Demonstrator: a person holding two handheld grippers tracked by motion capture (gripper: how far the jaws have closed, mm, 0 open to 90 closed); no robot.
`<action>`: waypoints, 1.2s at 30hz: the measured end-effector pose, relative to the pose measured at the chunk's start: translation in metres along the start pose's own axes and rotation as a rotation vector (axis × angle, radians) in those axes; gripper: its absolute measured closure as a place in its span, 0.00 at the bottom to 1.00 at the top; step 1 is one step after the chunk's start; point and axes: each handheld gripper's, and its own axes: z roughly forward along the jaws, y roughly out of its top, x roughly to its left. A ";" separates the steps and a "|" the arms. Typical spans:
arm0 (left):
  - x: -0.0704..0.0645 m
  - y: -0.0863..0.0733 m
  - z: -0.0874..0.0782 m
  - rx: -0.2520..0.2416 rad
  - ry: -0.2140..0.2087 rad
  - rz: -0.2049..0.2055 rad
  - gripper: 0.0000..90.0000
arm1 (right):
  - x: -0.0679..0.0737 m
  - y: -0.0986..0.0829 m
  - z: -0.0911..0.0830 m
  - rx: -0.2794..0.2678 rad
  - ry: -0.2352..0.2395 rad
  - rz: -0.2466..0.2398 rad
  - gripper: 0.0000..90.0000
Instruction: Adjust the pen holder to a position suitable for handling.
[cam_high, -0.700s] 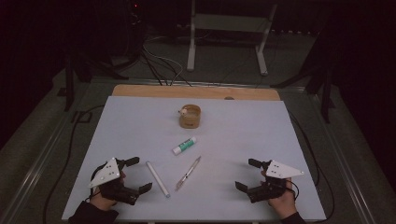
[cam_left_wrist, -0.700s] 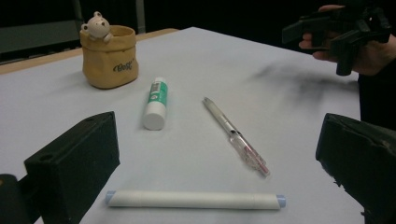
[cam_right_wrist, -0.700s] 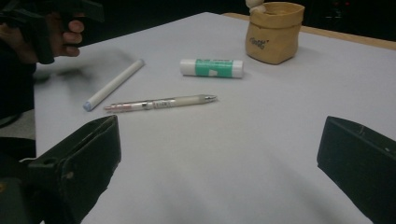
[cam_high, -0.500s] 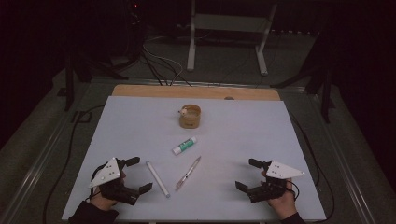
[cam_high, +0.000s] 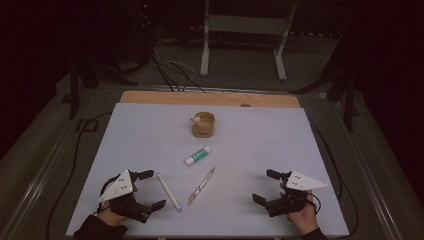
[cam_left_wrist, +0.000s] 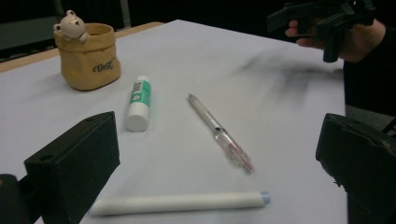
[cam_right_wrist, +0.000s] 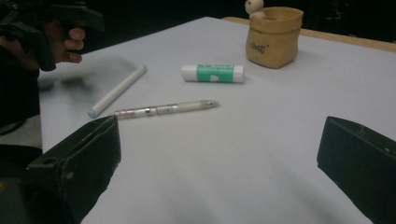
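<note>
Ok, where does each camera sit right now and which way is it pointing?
High view: above the person's side, looking forward and down on the white table; both hands, left gripper and right gripper enter at the bottom.
Left gripper view: low on that gripper, between its open jaws, facing the white marker, pen and the right gripper.
Right gripper view: low, facing the left gripper across the pen.
Shared: glue stick and tan pouch.

Dark room, grey floor (cam_high: 240, 70)
</note>
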 end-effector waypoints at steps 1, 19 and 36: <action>-0.001 0.003 -0.001 -0.009 0.009 0.008 0.00 | 0.000 0.001 0.000 -0.007 -0.006 -0.001 0.00; 0.020 0.044 -0.002 -0.053 0.017 0.010 0.00 | 0.003 0.004 0.001 -0.030 0.000 0.011 0.00; 0.058 0.064 0.029 -0.042 0.051 -0.046 0.00 | 0.004 0.005 0.001 -0.042 0.007 0.024 0.00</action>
